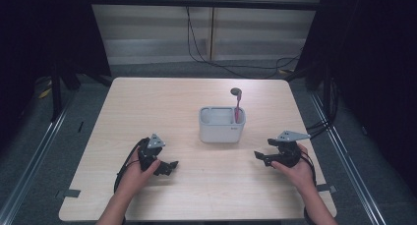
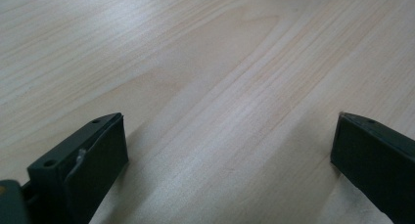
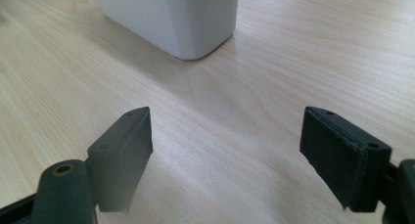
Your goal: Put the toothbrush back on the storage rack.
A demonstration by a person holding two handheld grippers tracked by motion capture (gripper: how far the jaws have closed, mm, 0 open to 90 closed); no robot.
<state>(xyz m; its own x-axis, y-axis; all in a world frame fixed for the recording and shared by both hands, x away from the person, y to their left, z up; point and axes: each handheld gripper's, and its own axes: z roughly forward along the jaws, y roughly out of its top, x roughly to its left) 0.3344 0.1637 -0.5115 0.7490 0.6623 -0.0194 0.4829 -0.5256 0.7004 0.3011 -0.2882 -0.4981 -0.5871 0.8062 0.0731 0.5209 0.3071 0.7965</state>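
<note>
Pale worktop [image 1: 147,107] holds a holder [image 1: 222,124] with toothbrush [image 1: 237,107]; both tongs [image 1: 167,167] [image 1: 260,157] gape empty—a careless right-hand reach could topple it.

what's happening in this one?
A person holds a gripper in each hand, low over the table. The left gripper and the right gripper are both open and empty, fingers apart above bare wood. A white holder stands mid-table between them with a pink brush upright in its right compartment. The right gripper points toward the holder; neither touches it.
</note>
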